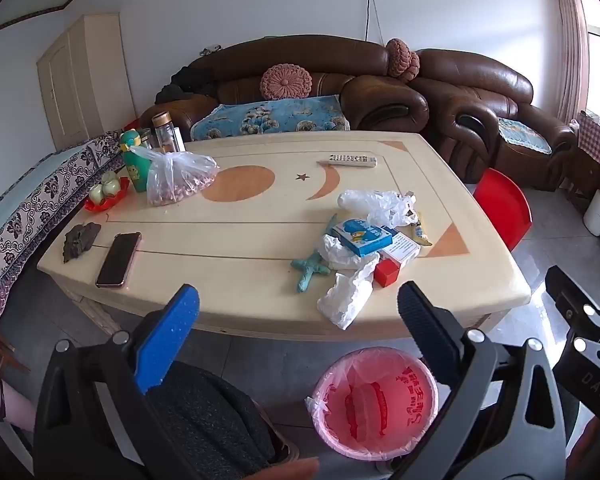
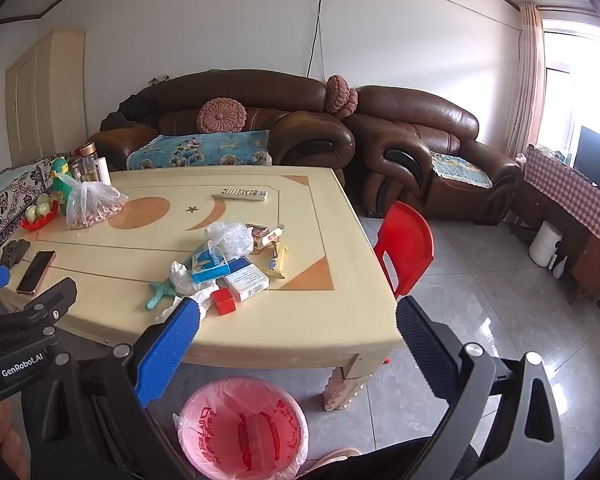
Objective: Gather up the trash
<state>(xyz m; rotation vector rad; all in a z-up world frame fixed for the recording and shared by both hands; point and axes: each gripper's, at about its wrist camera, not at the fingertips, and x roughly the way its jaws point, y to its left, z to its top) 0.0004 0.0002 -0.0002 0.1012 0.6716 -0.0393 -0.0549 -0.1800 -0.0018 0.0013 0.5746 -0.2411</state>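
1. We face a room with white walls, a grey tiled floor [image 2: 480,320] and a curtained window [image 2: 572,92] at the right; two brown sofas [image 1: 300,80] stand along the far wall, with round pink cushions [image 1: 286,83] and blue cloths on them.
2. In front of us stands a cream table [image 1: 240,248] with orange moon and star inlays; a red chair [image 2: 406,246] stands at its right edge.
3. A pink bin [image 2: 244,426] with a pink liner sits on the floor just below the table's near edge, between our two grippers.
4. The trash lies in a heap on the near right part of the table: a clear bag [image 2: 230,238], white tissues [image 1: 346,296], a blue box [image 1: 362,236], a white box [image 2: 246,278], a red cube [image 2: 224,300] and a yellow wrapper [image 2: 278,264], touching or overlapping one another.
5. A teal starfish [image 1: 310,270] lies just beside the heap on its left.
6. At the far left stand a bag of nuts [image 1: 178,178], a green bottle [image 1: 134,164] and a glass jar [image 1: 166,132]; a remote [image 1: 352,160] lies at the far middle, a phone [image 1: 118,260] near the left front edge.
7. Our left gripper [image 1: 298,312] hangs spread wide, holding nothing, short of the table edge, with the bin below it.
8. Our right gripper [image 2: 298,320] is likewise spread and unloaded, its blue finger [image 2: 168,348] overlapping the tissue's edge in view.
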